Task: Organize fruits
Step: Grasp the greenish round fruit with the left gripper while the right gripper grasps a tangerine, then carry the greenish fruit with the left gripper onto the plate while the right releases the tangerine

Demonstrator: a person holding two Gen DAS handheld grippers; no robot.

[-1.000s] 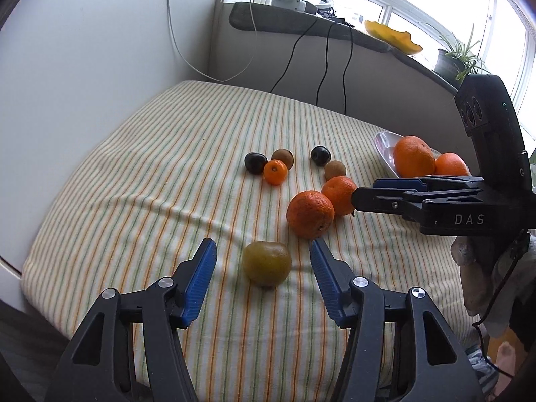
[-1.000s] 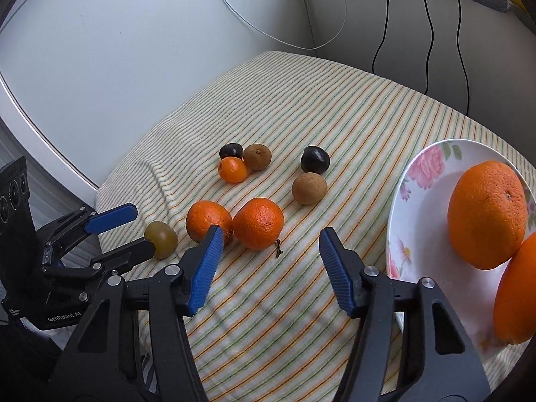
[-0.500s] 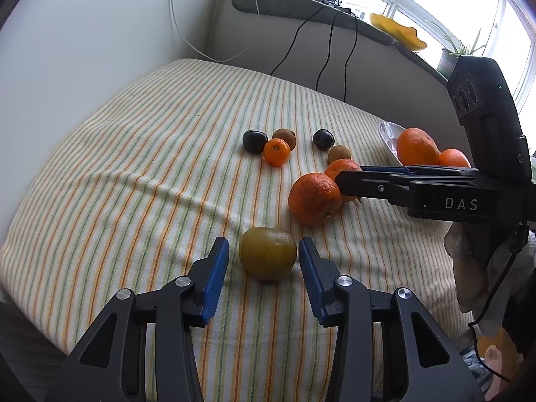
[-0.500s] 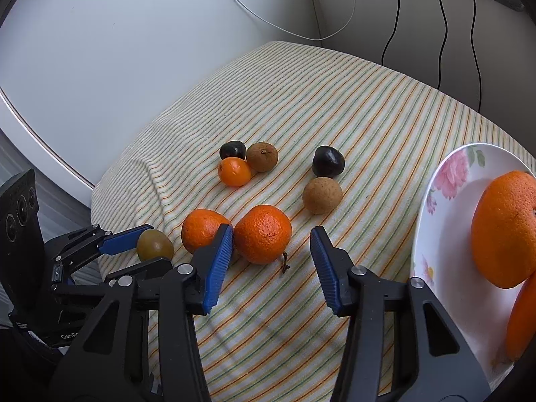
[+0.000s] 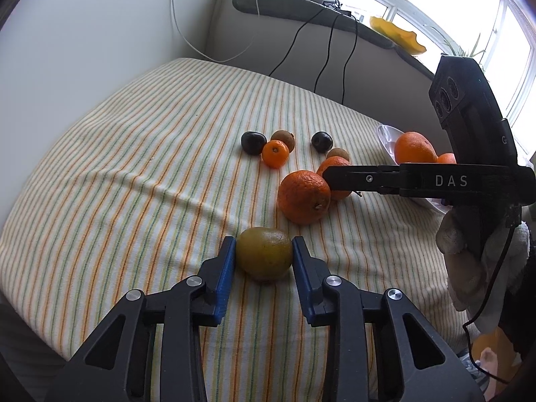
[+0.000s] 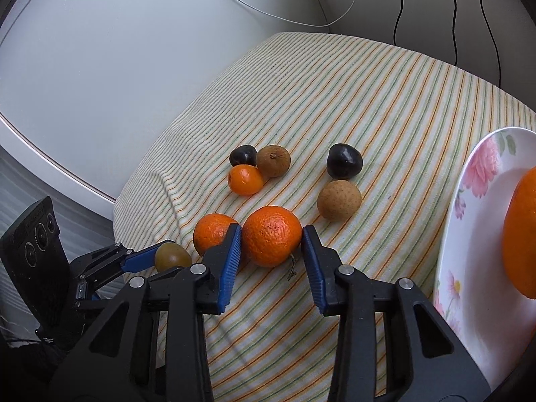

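My left gripper is shut on a greenish-brown fruit that rests on the striped cloth; it also shows in the right wrist view. My right gripper is shut on an orange, its blue pads touching both sides. A second orange lies just left of it, the nearer one in the left wrist view. A small orange, two dark plums and two brown fruits lie farther back. The flowered plate at right holds oranges.
The striped cloth covers a rounded table with a wall behind it and at the left. Cables hang down the back ledge. The right gripper's body reaches across the right side of the left wrist view.
Both grippers moved forward and closed. The left one closed on the greenish-brown fruit, the right one on the orange with the stem.
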